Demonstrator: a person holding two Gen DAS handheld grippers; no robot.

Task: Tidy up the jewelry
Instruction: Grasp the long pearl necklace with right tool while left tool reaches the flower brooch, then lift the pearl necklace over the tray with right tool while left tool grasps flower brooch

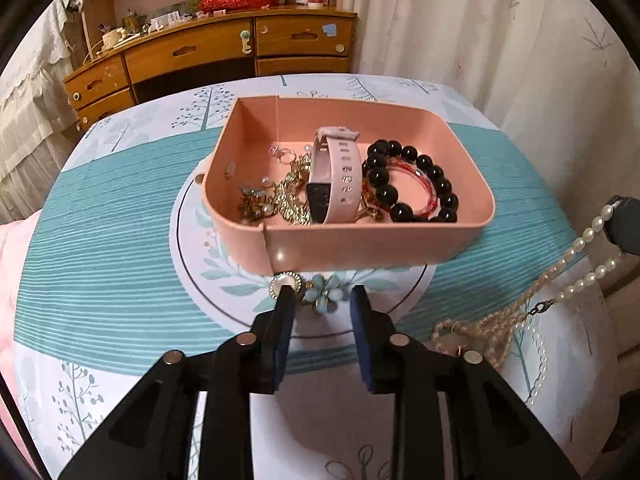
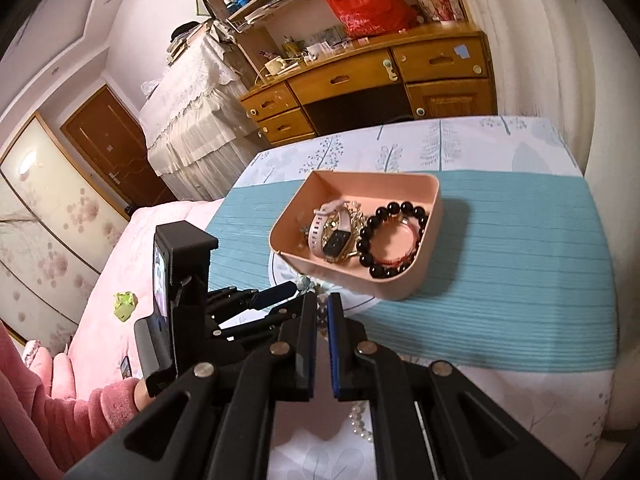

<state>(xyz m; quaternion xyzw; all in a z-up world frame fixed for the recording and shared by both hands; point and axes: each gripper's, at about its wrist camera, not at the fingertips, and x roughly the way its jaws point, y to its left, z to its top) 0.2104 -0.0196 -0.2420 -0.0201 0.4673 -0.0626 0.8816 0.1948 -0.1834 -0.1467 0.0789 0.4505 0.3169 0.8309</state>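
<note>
A pink tray [image 1: 360,236] [image 2: 400,288] stands on a round white mat [image 1: 224,300]. It holds a pink watch [image 1: 334,176] [image 2: 334,236], a black bead bracelet [image 1: 378,176] [image 2: 364,244], a red bangle [image 1: 430,196] and gold chains [image 1: 294,196]. Just in front of the tray my left gripper [image 1: 323,300] [image 2: 280,292] is open. A blue flower brooch [image 1: 326,292] lies on the mat between its tips, a round pearl brooch [image 1: 285,282] at its left finger. My right gripper [image 2: 322,306] [image 1: 622,224] is shut on a pearl necklace [image 1: 576,248] [image 2: 360,420], whose lower end is heaped on the cloth.
The table wears a teal and white tree-print cloth [image 1: 100,240]. Behind it stand a wooden desk with drawers [image 1: 200,52] and a pale curtain [image 1: 480,20]. Pink bedding [image 2: 120,260] lies to the left, and a person's pink sleeve [image 2: 60,400] is beside the left gripper.
</note>
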